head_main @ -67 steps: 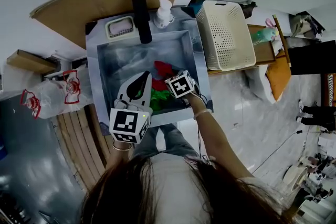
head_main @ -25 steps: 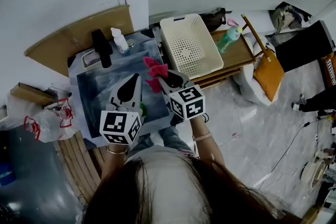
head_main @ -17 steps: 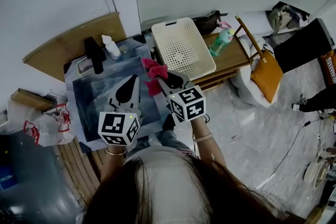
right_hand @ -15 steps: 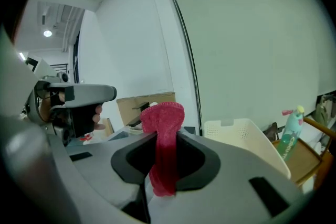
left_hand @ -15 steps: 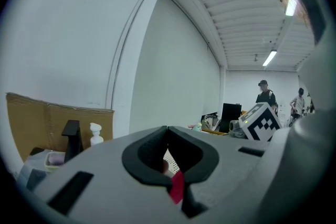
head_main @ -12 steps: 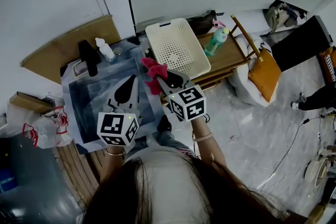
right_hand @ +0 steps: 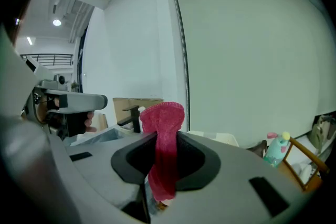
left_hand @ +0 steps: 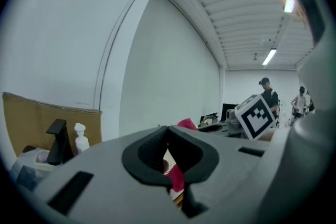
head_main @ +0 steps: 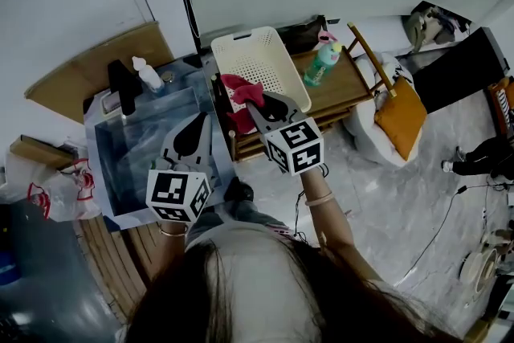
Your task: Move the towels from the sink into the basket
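My right gripper point(head_main: 254, 100) is shut on a pink-red towel point(head_main: 239, 102), which hangs from the jaws at the near left corner of the cream basket point(head_main: 259, 60). In the right gripper view the towel point(right_hand: 163, 139) stands bunched above the jaws and droops between them. Over the right side of the steel sink point(head_main: 132, 153), my left gripper point(head_main: 199, 121) is shut with nothing in it. The left gripper view shows its tips point(left_hand: 168, 129) meeting, with the towel point(left_hand: 178, 180) beyond them. Any towels in the sink are hidden from me.
A black faucet point(head_main: 122, 84) and a white soap dispenser point(head_main: 146, 75) stand at the sink's back. The basket rests on a wooden stand point(head_main: 357, 84) beside a green bottle point(head_main: 324, 60). An orange bag point(head_main: 401, 112) hangs at the right. People stand far off point(left_hand: 269, 93).
The right gripper lifted the pink-red towel out of the sink and carried it right, up to the basket's corner. The left gripper followed to the right, still shut.
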The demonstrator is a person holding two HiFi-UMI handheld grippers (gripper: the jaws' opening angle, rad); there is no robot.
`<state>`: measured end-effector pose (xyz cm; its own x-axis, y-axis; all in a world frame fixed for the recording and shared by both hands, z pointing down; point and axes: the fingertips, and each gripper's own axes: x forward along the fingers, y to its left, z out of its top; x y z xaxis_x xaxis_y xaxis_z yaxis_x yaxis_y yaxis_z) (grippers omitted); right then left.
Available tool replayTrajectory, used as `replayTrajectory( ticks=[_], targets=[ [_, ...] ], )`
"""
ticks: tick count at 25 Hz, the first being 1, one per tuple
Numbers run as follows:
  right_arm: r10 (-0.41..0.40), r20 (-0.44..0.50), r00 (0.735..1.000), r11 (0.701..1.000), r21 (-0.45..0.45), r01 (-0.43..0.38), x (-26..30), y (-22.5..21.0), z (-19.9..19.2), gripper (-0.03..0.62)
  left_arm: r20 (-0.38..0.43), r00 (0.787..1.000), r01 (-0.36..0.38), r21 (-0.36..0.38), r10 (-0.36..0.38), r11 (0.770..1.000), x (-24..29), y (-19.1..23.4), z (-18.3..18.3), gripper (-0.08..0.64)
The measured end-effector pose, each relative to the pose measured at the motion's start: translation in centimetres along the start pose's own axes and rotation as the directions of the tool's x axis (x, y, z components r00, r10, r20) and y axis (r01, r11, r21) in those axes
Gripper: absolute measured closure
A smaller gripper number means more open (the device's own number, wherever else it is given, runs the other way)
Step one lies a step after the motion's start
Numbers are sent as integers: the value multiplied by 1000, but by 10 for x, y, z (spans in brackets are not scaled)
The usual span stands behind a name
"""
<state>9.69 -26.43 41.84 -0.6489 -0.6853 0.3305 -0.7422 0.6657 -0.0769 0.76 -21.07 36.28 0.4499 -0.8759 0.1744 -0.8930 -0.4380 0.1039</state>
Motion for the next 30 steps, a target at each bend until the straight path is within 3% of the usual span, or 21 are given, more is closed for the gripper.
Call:
replayTrajectory(
  ticks=[7,18,23,30],
  targets=[
    [-46,-39,998,995,-95,42,6,-44,-9,489,-4,1000,-15,-2,15,1000,11,-11,-3,551],
    [-93,-232,968,977,-209,44,43,-96,-76,485,-17,1000,-8,8,9,1000,24,-19,-5,551],
    [-82,-361,929,968,-249,-11,67,-107,-115,482,-21,1000,-11,17,11,1000,27,-17,-4,551],
    [-79,-545,835,970,-235,-61,89,-126,-174,468,-39,999,-31,20,32,999,28,-14,-9,551]
  ],
)
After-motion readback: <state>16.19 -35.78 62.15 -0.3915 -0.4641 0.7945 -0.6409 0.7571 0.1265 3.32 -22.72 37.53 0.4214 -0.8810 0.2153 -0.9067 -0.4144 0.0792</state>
